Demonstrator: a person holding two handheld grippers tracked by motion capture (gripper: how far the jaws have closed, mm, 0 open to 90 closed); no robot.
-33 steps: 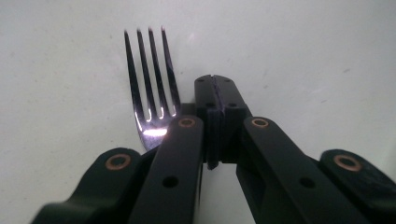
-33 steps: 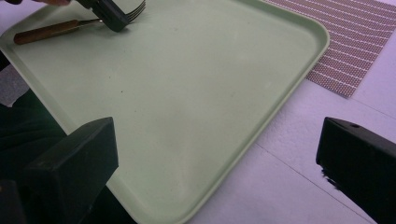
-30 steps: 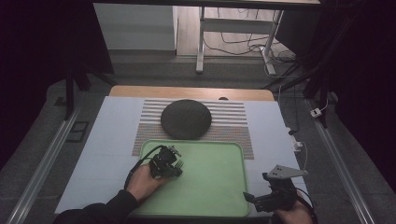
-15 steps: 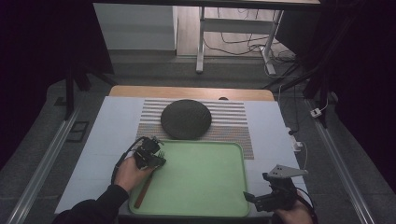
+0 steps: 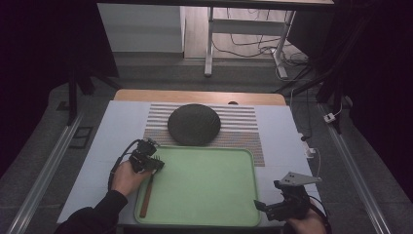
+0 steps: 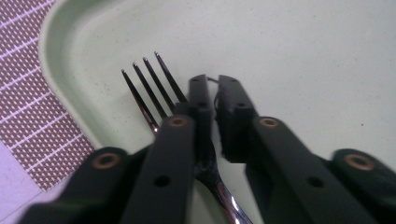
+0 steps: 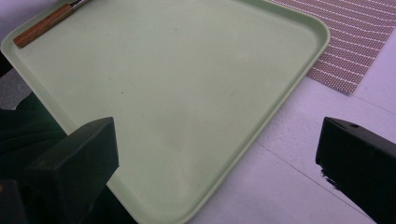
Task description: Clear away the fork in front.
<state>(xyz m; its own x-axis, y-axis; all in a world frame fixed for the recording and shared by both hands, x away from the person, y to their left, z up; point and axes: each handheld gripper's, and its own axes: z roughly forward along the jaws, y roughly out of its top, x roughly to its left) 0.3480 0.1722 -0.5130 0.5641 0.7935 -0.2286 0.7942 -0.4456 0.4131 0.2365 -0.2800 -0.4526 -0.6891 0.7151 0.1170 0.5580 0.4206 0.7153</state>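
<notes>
The fork [image 6: 154, 93] lies inside the green tray [image 5: 209, 195], along its left wall. Left gripper [image 6: 211, 91] fingers, just parting, release it. Right gripper [image 5: 263, 208] fingers stand apart, empty, at the tray's right corner. Next: withdraw the left gripper without touching the fork.

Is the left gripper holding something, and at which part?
Nothing now: the left gripper jaws have just been opening, and the fork lies beneath them in the tray.

No legible text or labels anywhere.

Dark sleeve [image 5: 90, 219] on left arm; black claws, brass-coloured screws; grey three-cornered plate [image 5: 297, 179] atop right claw [image 5: 260, 207].
</notes>
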